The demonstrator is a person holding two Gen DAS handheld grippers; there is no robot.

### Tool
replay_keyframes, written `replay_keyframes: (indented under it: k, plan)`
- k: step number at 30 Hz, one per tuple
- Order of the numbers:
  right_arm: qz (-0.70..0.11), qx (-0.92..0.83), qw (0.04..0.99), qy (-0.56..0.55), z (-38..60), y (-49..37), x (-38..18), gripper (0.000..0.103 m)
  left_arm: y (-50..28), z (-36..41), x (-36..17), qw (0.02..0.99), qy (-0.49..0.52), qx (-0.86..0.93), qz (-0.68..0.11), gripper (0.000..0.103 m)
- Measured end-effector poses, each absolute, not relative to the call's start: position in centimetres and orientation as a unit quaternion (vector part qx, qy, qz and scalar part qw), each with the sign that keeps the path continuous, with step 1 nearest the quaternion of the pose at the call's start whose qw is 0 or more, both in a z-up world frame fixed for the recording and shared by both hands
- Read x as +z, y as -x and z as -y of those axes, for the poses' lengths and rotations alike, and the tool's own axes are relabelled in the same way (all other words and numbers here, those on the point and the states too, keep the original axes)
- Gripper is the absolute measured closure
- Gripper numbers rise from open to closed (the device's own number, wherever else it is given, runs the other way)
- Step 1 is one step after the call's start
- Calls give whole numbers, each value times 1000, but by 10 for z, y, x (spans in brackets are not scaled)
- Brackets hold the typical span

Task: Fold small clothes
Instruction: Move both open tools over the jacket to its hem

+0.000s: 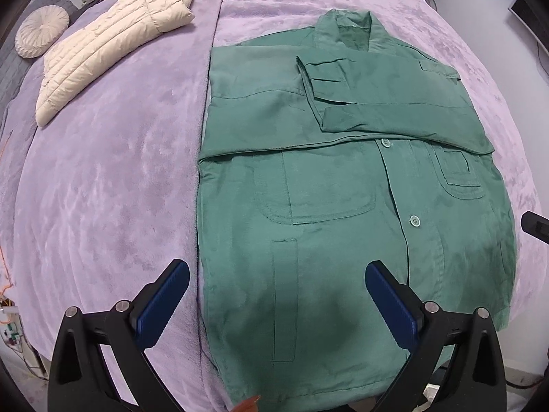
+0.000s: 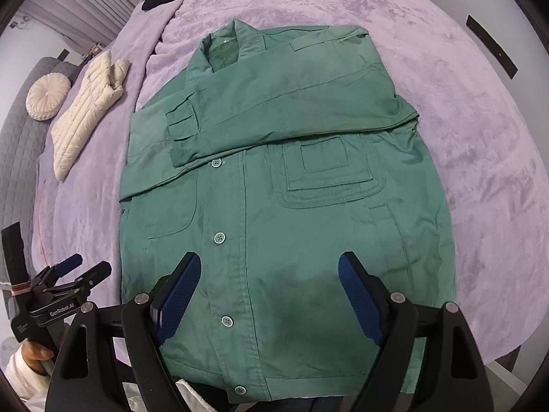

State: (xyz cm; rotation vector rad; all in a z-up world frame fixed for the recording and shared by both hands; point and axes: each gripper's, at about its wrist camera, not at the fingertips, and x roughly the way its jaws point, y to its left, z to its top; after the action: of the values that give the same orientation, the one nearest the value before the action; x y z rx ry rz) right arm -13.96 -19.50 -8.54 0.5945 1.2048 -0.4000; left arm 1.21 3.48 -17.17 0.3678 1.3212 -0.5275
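- Left gripper (image 1: 276, 304): jaws spread wide, gripping nothing, above the shirt's (image 1: 343, 206) near-left hem.
- Shirt: flat on the purple blanket (image 1: 103, 189), sleeves folded across.
- Right gripper (image 2: 269, 295): released, over the hem; grab both corners evenly.

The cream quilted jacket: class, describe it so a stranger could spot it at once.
Start from the lilac blanket that covers the bed. The green button-up jacket lies flat in the middle; look past its left edge toward the far corner. There, beside a round pleated cushion, lies the cream quilted jacket, the only puffy, pale garment.
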Motion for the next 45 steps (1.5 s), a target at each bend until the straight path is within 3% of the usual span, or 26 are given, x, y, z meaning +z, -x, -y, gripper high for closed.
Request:
replay_keyframes:
  k: [9, 20, 33, 45]
  plan:
    - [-576, -220, 746, -250, 166, 152, -88, 18, -13, -60, -198, 708, -165, -260, -635, 0]
    - [-580, -181, 751, -257, 178, 167, -92, 18, 5, -83, -178, 738, -121, -241, -618, 0]
    - [-580, -144, 759, -259, 226, 260, -88, 18, 93, -52, -162, 764, -111, -192, -606, 0]
    - [-585, -140, 729, -327, 271, 310, -132, 18, 133, -67, -166, 773, -106, -155, -607, 0]
